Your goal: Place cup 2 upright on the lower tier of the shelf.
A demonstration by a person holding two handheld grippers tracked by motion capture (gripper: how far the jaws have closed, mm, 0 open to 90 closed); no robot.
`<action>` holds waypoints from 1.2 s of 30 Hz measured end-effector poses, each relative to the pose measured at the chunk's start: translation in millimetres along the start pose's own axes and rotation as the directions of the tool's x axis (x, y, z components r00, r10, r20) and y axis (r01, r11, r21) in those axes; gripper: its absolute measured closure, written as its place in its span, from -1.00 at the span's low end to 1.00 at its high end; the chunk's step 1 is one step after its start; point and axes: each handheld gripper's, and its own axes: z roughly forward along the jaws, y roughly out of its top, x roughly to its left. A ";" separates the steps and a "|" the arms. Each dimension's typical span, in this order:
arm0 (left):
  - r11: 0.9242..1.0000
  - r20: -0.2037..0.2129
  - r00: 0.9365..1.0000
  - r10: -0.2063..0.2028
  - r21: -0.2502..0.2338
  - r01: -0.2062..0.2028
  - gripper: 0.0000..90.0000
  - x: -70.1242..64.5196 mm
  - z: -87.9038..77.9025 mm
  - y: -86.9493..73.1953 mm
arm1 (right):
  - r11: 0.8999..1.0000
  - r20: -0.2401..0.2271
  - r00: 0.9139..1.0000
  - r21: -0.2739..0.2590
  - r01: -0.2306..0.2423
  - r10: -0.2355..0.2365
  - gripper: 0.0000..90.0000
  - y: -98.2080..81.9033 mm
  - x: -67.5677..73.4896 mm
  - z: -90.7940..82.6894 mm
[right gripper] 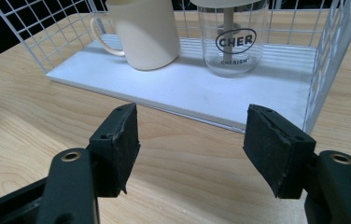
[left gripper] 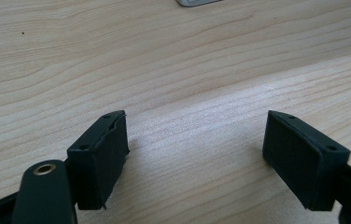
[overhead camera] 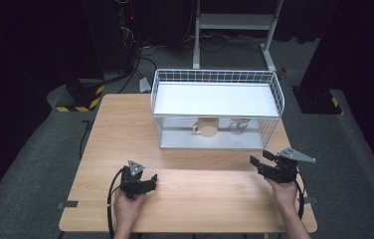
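Note:
A beige mug (overhead camera: 206, 127) and a clear glass jar (overhead camera: 239, 125) stand on the lower shelf of a white wire rack (overhead camera: 274, 82). In the right gripper view the mug (right gripper: 143, 32) and the jar (right gripper: 232, 39), printed with dark lettering, sit just beyond the jaws. My right gripper (overhead camera: 260, 160) hovers in front of the rack's right end, open and empty (right gripper: 192, 144). My left gripper (overhead camera: 150, 180) rests low over the table at the front left, jaws wide apart with only bare wood between them (left gripper: 194, 149).
The wooden table (overhead camera: 125, 129) has free room in front of the rack and on its left side. The rack's white floor plate (right gripper: 201, 93) and its wire side wall (right gripper: 332, 56) stand close to the right gripper. Beyond the table are dark floor, cables and a white stand (overhead camera: 232, 22).

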 end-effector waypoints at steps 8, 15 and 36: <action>1.000 0.000 1.000 0.000 0.000 0.000 -0.50 0.0 0.0 0.0 | 1.000 0.008 1.000 0.010 -0.007 0.007 -0.21 -9.2 -2.6 -3.9; 1.000 0.000 1.000 0.000 0.000 0.000 -0.50 0.0 0.0 0.0 | 1.000 0.016 1.000 0.021 -0.008 0.008 -0.20 -17.7 -5.0 -7.1; 1.000 -0.001 1.000 -0.001 -0.001 0.001 -0.50 -0.2 0.0 -0.1 | 0.990 0.115 0.992 0.131 0.043 -0.058 -0.20 -43.9 -7.4 0.8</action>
